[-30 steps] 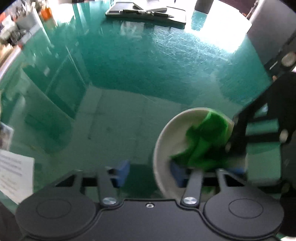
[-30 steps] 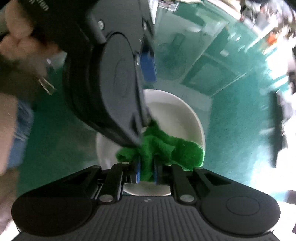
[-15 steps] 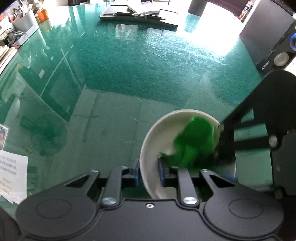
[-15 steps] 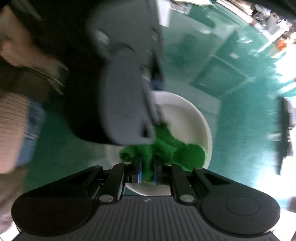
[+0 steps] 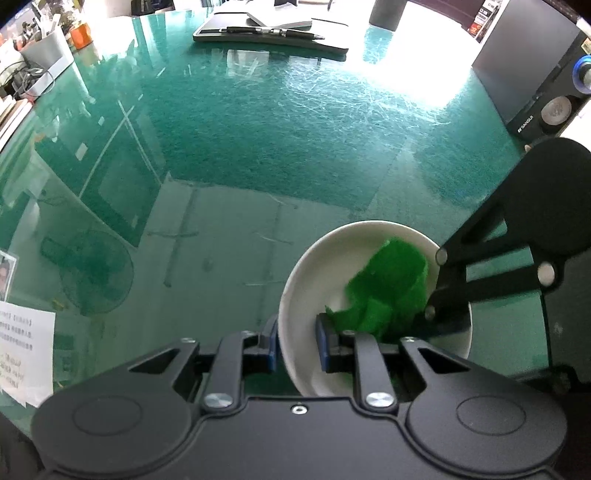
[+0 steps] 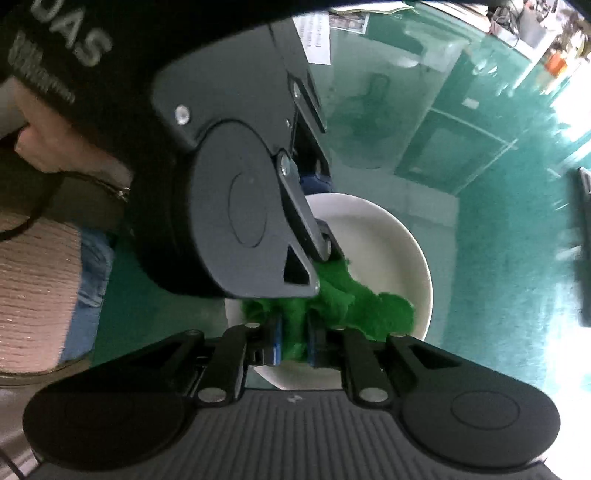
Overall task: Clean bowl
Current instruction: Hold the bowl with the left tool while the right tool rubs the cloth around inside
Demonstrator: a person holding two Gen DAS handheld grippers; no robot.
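Item one: we record a white bowl (image 5: 306, 280) on a glossy green table (image 5: 258, 122), near the table's front edge and towards the right in the left wrist view. The left gripper (image 5: 295, 343) is closed onto the bowl's near rim, one blue pad outside the wall and one inside, so we list it as gripping the bowl. Item two: a green cloth (image 6: 354, 302), crumpled, lies inside the bowl against its right inner wall. The right gripper (image 6: 293, 341) pinches a fold of this cloth between its narrowly set pads and reaches into the bowl from the right. Further stock, well apart at the far edge: a dark clipboard with a pen (image 5: 269, 35), a black speaker (image 5: 535, 74) at far right, and a printed paper sheet (image 5: 22, 350) at near left.
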